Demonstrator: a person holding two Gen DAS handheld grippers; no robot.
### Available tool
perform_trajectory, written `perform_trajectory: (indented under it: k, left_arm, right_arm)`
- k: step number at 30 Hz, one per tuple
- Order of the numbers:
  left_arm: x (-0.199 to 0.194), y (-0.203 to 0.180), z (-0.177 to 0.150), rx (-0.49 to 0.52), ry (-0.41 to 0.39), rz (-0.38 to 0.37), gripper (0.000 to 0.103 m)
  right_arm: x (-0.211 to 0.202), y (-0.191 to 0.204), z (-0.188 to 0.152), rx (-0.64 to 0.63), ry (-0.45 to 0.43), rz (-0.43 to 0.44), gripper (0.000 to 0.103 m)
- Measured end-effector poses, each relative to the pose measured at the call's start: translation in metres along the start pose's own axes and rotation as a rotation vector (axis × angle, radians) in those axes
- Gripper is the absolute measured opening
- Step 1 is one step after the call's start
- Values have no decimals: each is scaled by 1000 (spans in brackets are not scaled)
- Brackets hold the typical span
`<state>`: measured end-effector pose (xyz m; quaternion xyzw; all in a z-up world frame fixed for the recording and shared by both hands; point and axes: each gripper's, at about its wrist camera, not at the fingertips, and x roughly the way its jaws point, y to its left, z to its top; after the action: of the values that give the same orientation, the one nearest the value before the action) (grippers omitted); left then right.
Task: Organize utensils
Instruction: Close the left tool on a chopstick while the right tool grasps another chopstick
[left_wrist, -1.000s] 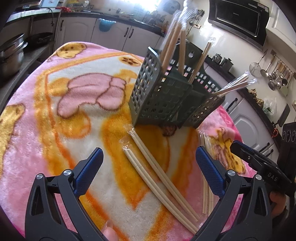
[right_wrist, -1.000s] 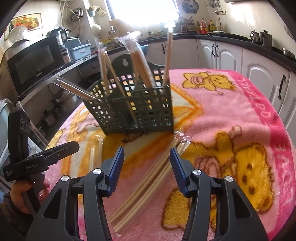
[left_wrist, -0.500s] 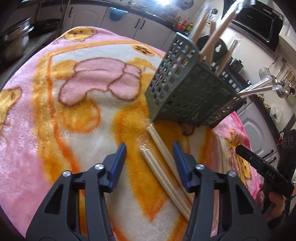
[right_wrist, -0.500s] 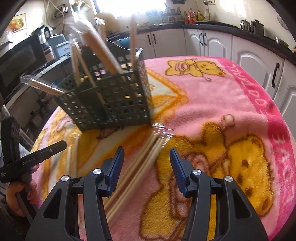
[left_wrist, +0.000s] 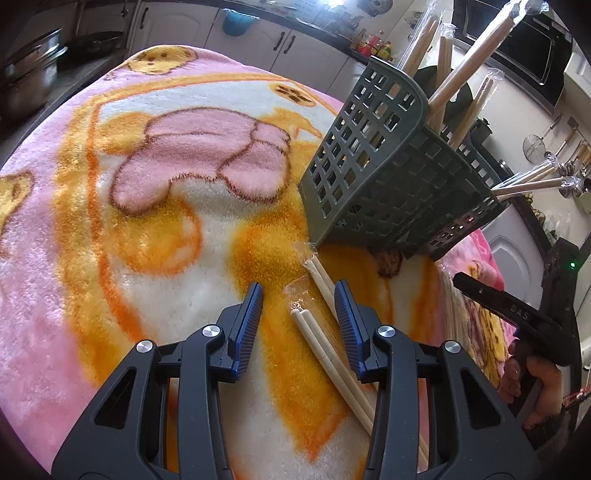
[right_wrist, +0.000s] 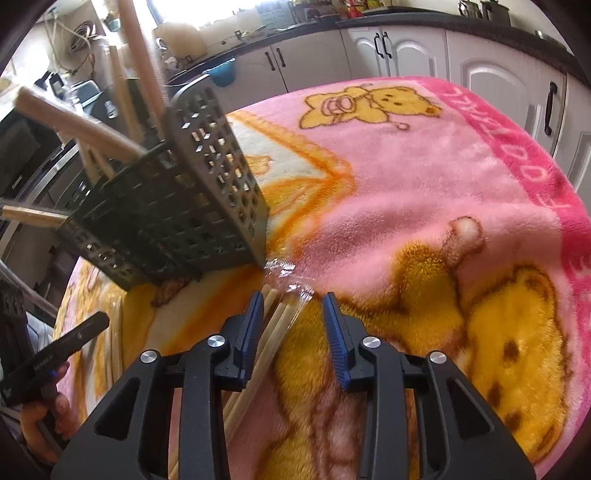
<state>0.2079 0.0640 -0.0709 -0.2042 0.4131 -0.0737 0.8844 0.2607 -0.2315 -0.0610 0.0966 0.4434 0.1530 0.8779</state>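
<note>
A dark green perforated utensil basket (left_wrist: 384, 177) stands on the pink and orange blanket (left_wrist: 147, 184) and holds several wrapped wooden chopsticks (left_wrist: 472, 48). It also shows in the right wrist view (right_wrist: 184, 206). Two wrapped chopstick pairs lie on the blanket in front of it. My left gripper (left_wrist: 299, 314) is open, low over the nearer pair (left_wrist: 325, 354), with the pair's tip between its fingers. My right gripper (right_wrist: 293, 321) is open over the plastic-wrapped ends of the chopsticks (right_wrist: 277, 325).
More chopsticks lie on the blanket right of the basket (left_wrist: 454, 314). Kitchen cabinets (right_wrist: 406, 55) and a counter ring the table. A steel pot (left_wrist: 26, 85) sits at far left. The other hand's gripper (left_wrist: 517, 314) shows at the right edge.
Both grippers have moved forward and down toward the chopsticks lying before the basket. The left gripper's jaws have narrowed from wide open. The basket looms closer in both views.
</note>
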Motion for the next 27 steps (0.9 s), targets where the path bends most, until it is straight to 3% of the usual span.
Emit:
perform_trajectory:
  k: [13, 27]
  left_arm:
    - [2, 9, 2, -15, -4, 5, 19]
    - [-2, 16, -1, -47, -9, -16, 5]
  right_arm:
    - [6, -14, 2, 48, -24, 5, 8]
    - [-24, -18, -13, 80, -75, 24, 6]
